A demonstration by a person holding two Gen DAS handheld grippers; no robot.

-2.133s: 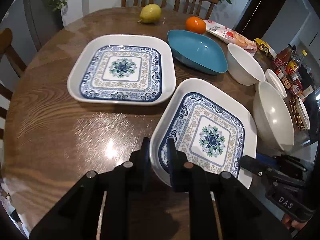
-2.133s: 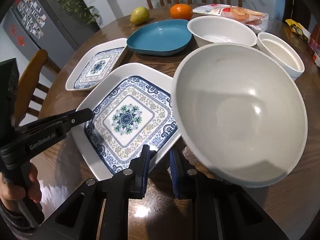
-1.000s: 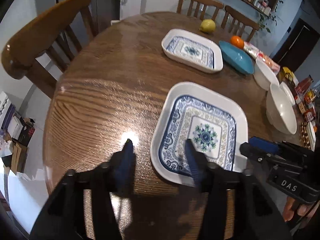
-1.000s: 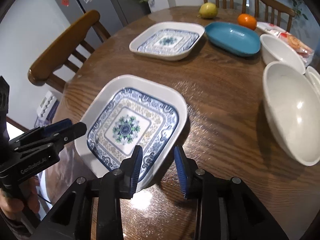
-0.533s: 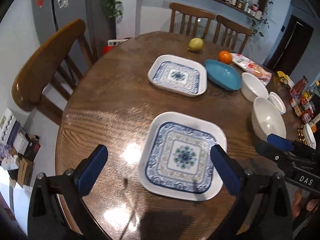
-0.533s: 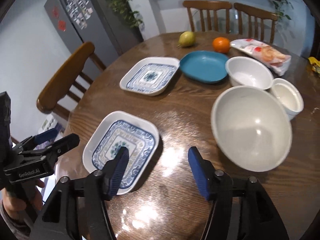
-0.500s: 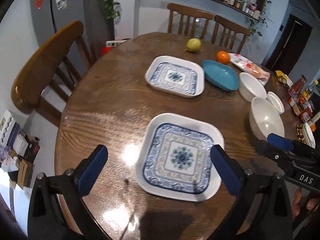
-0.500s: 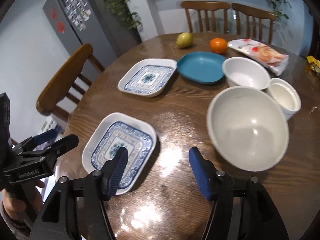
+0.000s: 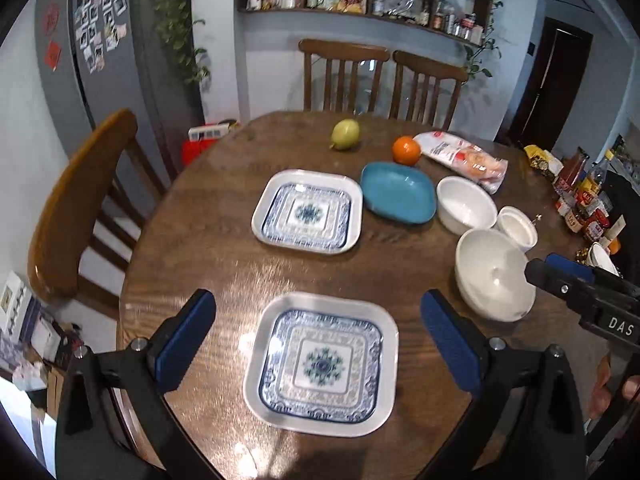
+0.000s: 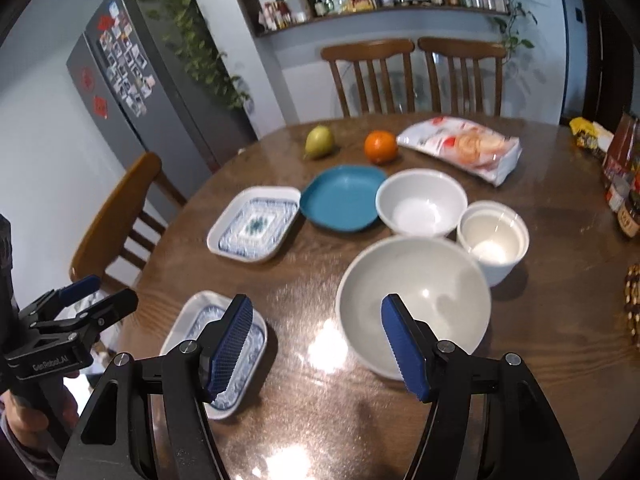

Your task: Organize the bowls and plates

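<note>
A patterned square plate [image 9: 320, 362] lies at the near edge of the round wooden table [image 9: 224, 264]; it also shows in the right wrist view [image 10: 188, 322]. A second patterned plate [image 9: 307, 212] [image 10: 255, 223], a blue dish [image 9: 398, 193] [image 10: 342, 197], a medium white bowl [image 9: 466, 206] [image 10: 421, 202], a small white bowl [image 9: 517, 227] [image 10: 493, 236] and a large white bowl [image 9: 494, 274] [image 10: 414, 304] lie farther back. My left gripper [image 9: 318, 332] is open and empty above the near plate. My right gripper [image 10: 320, 340] is open and empty, in front of the large bowl.
A pear [image 9: 345, 134], an orange [image 9: 406, 150] and a snack bag [image 9: 464, 158] lie at the table's far side. Sauce bottles [image 9: 580, 200] stand at the right edge. Wooden chairs [image 9: 76, 208] stand left and behind. The right gripper shows in the left wrist view [image 9: 580, 292].
Both grippers let go of the near plate's rim, opened wide and pulled back and up from the table. The plate now lies flat near the front edge.
</note>
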